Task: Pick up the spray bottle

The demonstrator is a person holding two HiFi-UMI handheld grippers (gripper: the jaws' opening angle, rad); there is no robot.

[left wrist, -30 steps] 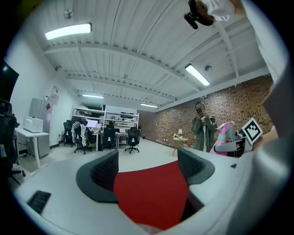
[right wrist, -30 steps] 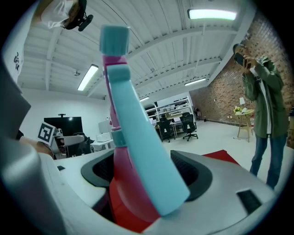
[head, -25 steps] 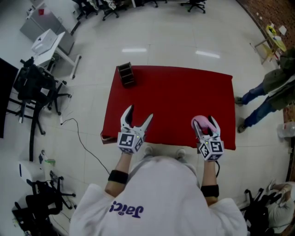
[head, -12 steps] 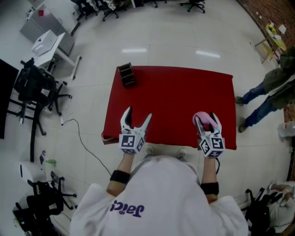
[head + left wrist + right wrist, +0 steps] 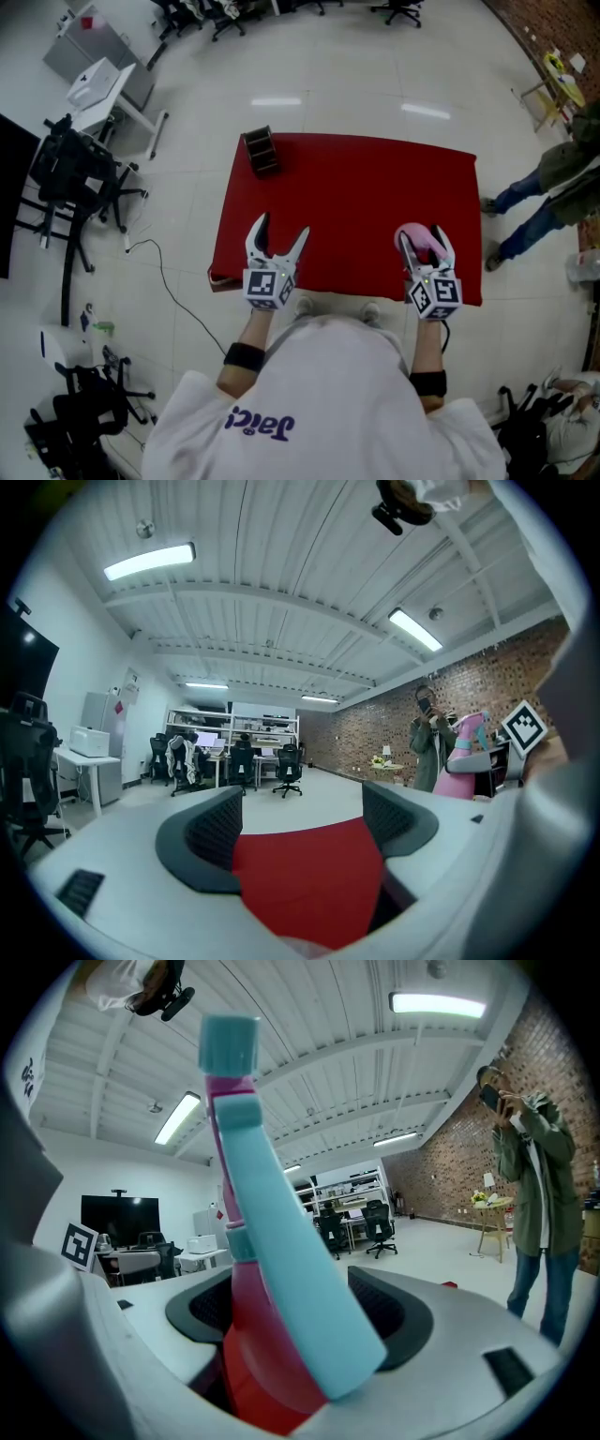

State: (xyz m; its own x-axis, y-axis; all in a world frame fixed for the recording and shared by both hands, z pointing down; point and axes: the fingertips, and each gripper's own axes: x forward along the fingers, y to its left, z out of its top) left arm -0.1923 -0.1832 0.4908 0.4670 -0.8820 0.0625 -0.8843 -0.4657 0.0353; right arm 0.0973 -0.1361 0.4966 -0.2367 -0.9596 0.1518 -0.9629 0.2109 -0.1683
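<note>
Our right gripper pinches the pink plastic, teal-triggered spray bottle low, keeping it upright for lifting; our left gripper hangs spread, unneeded

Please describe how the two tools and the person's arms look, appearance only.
The left tool and the right tool look alike: two curved light-grey fingers with dark inner pads, and behind them a white cube with black square markers. Each wrist wears a black band. The shirt is white with purple print.
</note>
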